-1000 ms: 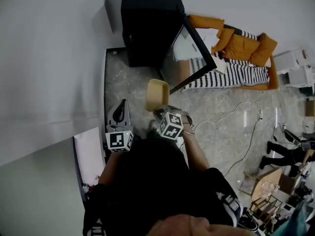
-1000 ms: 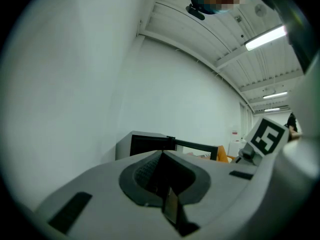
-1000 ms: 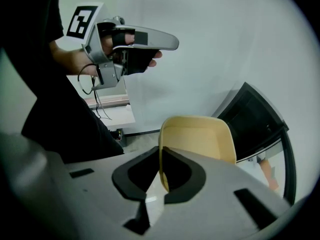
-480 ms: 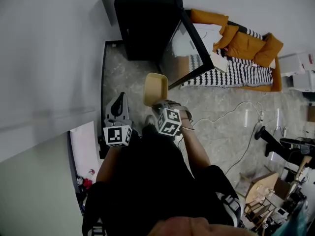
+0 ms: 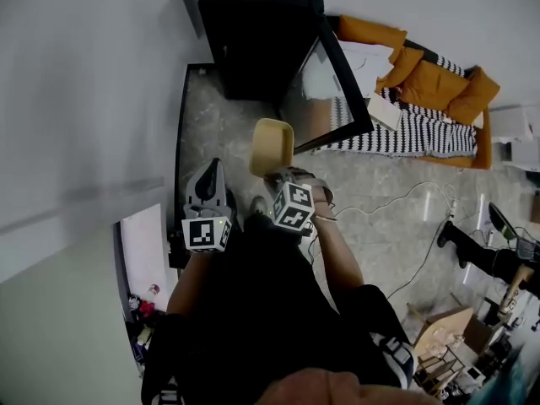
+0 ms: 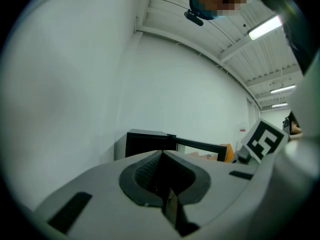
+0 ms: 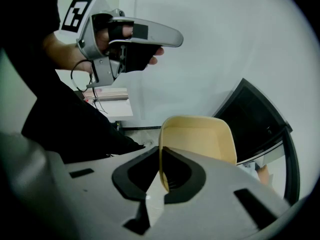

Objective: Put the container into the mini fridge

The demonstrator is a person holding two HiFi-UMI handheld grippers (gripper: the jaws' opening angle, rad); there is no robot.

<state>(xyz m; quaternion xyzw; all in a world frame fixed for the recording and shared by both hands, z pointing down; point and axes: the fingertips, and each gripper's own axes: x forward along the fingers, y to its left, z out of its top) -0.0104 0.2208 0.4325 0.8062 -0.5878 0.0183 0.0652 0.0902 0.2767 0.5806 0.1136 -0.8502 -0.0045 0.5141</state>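
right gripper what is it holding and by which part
The right gripper is shut on the beige container, pinching one edge of its rim. The left gripper holds nothing, jaws together.

Head view steeply down; gripper views (close-in) facing mini fridge (image 5: 261,32)

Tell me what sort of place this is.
Likely a lab or studio mocked up as a living room: a black mini fridge on the floor, orange cushions, plus loose cables and a cardboard box.
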